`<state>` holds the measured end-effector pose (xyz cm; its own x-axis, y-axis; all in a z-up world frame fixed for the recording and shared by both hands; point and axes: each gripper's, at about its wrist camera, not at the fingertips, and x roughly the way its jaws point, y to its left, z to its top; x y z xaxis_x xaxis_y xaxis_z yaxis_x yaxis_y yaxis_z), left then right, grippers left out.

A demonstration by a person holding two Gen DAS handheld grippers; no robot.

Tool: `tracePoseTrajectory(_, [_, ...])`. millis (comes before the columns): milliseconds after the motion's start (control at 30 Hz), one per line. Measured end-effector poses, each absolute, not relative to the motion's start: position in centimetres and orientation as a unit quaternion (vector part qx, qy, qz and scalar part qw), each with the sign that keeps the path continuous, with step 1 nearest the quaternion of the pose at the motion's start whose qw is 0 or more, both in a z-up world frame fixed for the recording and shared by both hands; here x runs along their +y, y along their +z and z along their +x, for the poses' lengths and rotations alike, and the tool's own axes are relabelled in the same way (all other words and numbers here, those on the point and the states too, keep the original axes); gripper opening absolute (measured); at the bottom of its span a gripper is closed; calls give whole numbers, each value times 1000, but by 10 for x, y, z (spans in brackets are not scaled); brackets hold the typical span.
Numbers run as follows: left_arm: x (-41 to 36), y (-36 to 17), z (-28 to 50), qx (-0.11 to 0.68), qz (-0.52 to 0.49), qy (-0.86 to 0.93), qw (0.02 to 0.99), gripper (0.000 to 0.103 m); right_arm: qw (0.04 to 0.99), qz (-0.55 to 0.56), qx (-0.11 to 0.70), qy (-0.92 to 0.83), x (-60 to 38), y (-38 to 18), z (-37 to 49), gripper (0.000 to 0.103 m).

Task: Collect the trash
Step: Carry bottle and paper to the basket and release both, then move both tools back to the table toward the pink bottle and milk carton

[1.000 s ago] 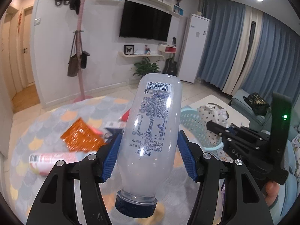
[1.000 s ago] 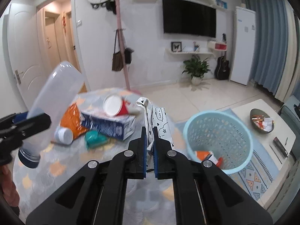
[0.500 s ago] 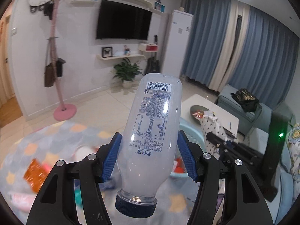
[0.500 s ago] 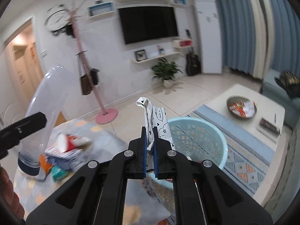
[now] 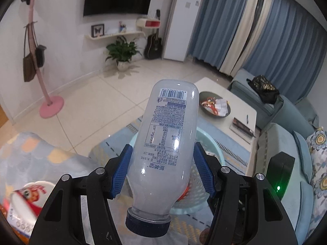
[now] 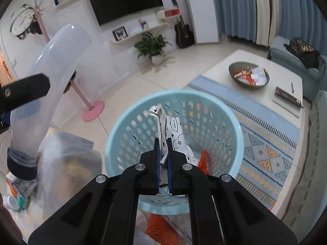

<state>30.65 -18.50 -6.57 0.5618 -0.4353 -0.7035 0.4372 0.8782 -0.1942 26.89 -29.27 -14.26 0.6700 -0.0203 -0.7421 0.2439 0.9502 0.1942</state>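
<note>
My right gripper (image 6: 162,153), clamped on the printed wrapper (image 6: 173,130), hangs right over the blue basket (image 6: 235,122); my left gripper (image 5: 161,171) grips the bottle (image 5: 165,138), farther off.

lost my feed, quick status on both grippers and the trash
Left gripper shut on plastic bottle. Right gripper shut on patterned paper, over blue basket. Nothing in the way.

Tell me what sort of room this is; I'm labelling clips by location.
A home living room, most likely: a wall-mounted TV, a blue sofa beside a low coffee table, and a guitar against the wall.
</note>
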Motion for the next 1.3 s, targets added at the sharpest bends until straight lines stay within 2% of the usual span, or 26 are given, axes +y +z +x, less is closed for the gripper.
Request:
tracePoseTrajectory(133, [-188,-75,316,408,0,-246,879,62,894,149,415,-76,-300,-155,273,5])
tracePoseTrajectory(167, [-189,-75,316,408,-1,-244,880,70,893,149,418,-76,-300,-158,275,5])
tracePoseTrajectory(233, [-185,-76,316,407,-4,-238,882,77,891,149,423,-74,-299,-161,276,5])
tracePoseTrajectory(467, [-157,-60,296,393,-20,-236,889,82,890,145,429,-59,-288,-156,271,7])
tracePoseTrajectory(500, [-153,-57,293,390,-22,-236,890,83,891,142,427,-56,-285,-153,268,9])
tracePoseTrajectory(633, [-129,-44,272,375,-32,-232,897,85,899,125,417,-48,-269,-136,256,28])
tracePoseTrajectory(700, [-115,-37,258,365,-36,-229,902,86,906,119,405,-39,-257,-123,247,33])
tracePoseTrajectory(733, [-107,-34,252,360,-40,-227,904,89,908,115,401,-37,-252,-119,244,42])
tracePoseTrajectory(800, [-88,-25,236,348,-51,-221,910,90,917,102,386,-22,-235,-104,231,54])
tracePoseTrajectory(1033, [-25,-1,189,309,-80,-192,928,92,934,47,350,47,-158,-69,189,62])
tracePoseTrajectory(1300, [56,4,137,278,-102,-124,947,92,944,6,317,92,-88,-75,158,67])
